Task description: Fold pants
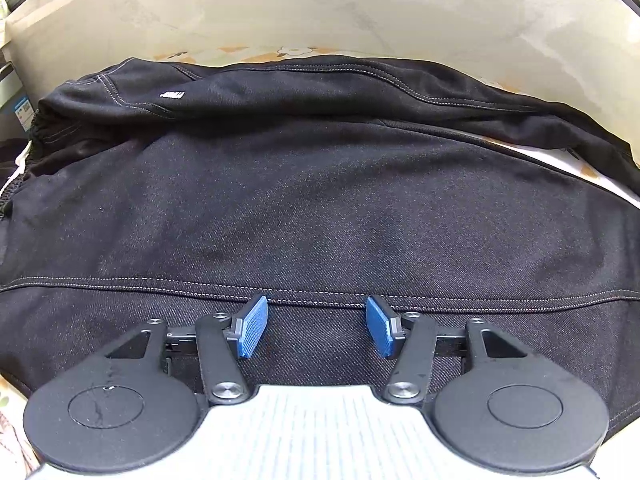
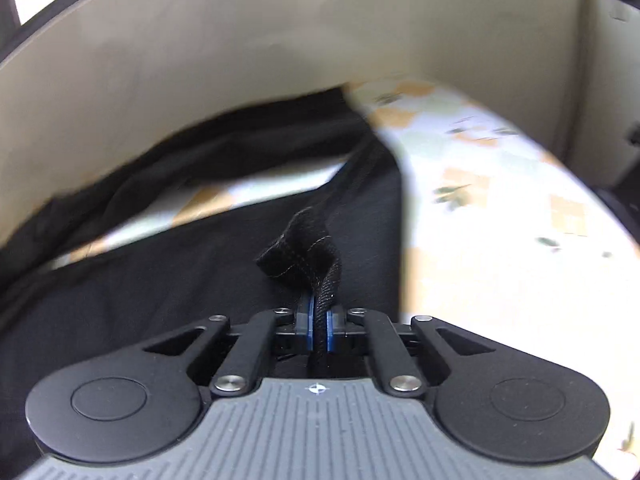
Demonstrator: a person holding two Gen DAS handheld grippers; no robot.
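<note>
Black pants (image 1: 320, 208) with white stitching lie spread over a floral-print surface, the elastic waistband at the far left. My left gripper (image 1: 316, 326) hovers over a stitched seam near the front edge; its blue pads (image 1: 253, 326) stand apart with only flat cloth beneath them. In the right wrist view, the pants (image 2: 160, 280) run toward the leg ends. My right gripper (image 2: 319, 330) is shut on a bunched hem of the pants (image 2: 308, 256), which sticks up between the blue pads. That view is motion-blurred.
A beige wall (image 1: 320, 12) runs close behind the pants. The floral sheet (image 2: 500, 220) lies bare to the right of the leg ends. A box with a label (image 1: 16, 108) sits at the far left edge.
</note>
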